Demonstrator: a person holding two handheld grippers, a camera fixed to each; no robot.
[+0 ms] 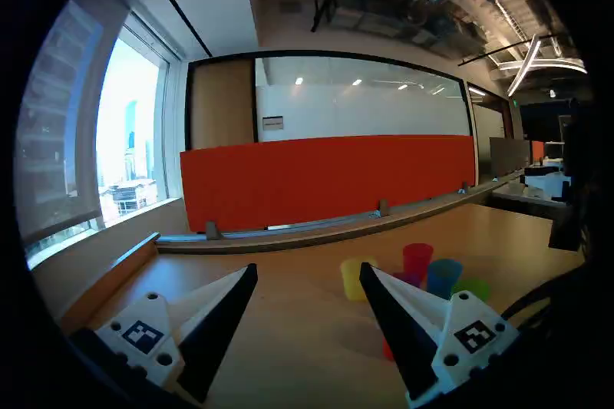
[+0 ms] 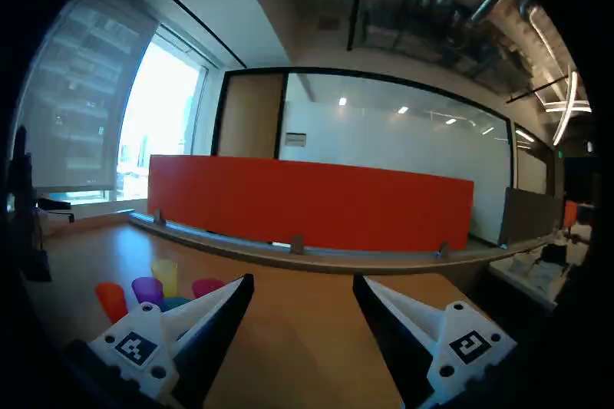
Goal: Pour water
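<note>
My left claw [image 1: 307, 267] is spread wide. Its two white fingers with black inner faces stand apart and nothing is between them. It hovers above the light wooden bench [image 1: 307, 347]. My right claw [image 2: 302, 280] is spread in the same way and also holds nothing.

In the left gripper view, small coloured cups stand on the bench just past the right finger. A translucent yellow plastic cup [image 1: 354, 278] is nearest to the gap, and a red plastic cup [image 1: 417, 258] is behind it. A blue plastic cup [image 1: 443, 277] and a green plastic cup [image 1: 473, 288] are further to the side. All are upright and close together; I cannot tell whether they touch. In the right gripper view, a purple plastic cup [image 2: 146, 289] and a magenta plastic cup [image 2: 206, 286] stand low beside the left finger.

I see no water in any cup, so I cannot tell which one is full.

I judge these cups to be thin, light and smooth, with a small taper. An empty one will tip or slide easily, and too much pressure will squash the wall. A full one will be heavier and can spill. I would take hold at the middle of the wall, below the rim, from the free side of the group.

Behind the bench runs a long orange partition panel [image 1: 330, 179], and a bright window [image 1: 127, 148] is at the side.
</note>
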